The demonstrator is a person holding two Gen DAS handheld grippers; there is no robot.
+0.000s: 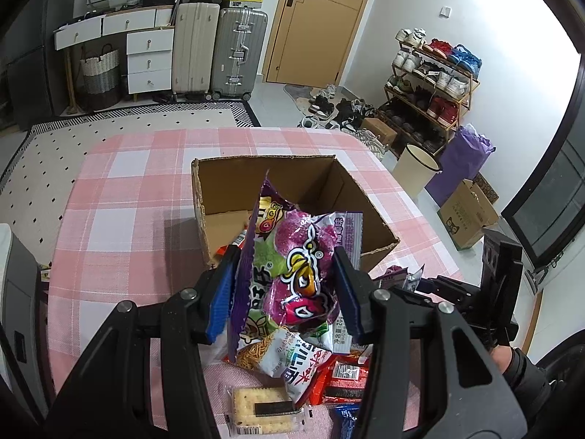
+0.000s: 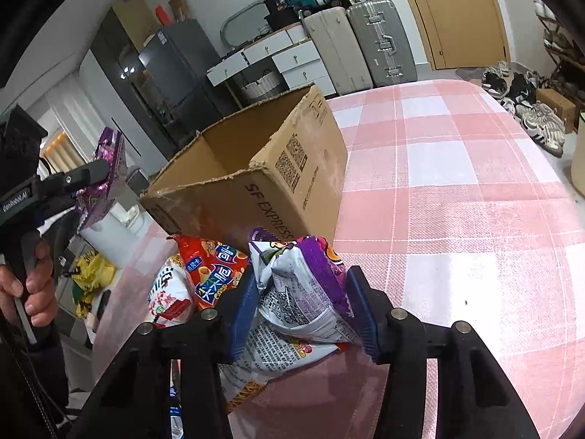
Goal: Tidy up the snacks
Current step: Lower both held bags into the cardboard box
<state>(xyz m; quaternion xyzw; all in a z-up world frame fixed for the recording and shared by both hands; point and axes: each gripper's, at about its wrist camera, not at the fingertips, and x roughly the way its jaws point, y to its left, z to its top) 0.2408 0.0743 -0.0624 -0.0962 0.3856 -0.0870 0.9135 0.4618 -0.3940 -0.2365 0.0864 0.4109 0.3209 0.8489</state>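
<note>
On my left wrist view, the left gripper [image 1: 287, 292] is clenched on a purple gummy packet [image 1: 296, 267], its blue pads pressing both sides of the crinkled bag and holding it upright at centre frame, raised above the pile of snacks. Just behind it, in the middle of the frame, stands the open cardboard box [image 1: 263, 179] on the pink checked tablecloth [image 1: 120, 197]; a few wrappers show at its bottom near the front wall. Along the lower edge lie a cracker pack [image 1: 263, 408], a white noodle-snack bag [image 1: 292, 362] and a red wrapper [image 1: 343, 380]. On my right wrist view, the right gripper [image 2: 301, 309] is clamped on a second purple-and-white packet [image 2: 299, 285] at lower centre, the bag squeezed and buckled between the pads, its lower part resting against a flat printed packet [image 2: 270, 355] on the cloth. To its left sit a red chip bag [image 2: 215, 270] and a white bag with red print [image 2: 170, 296], just in front of the box's near corner. At the left edge of that frame I can see the other gripper with its purple packet, and a hand [image 2: 33, 285] wrapped round its handle.
</note>
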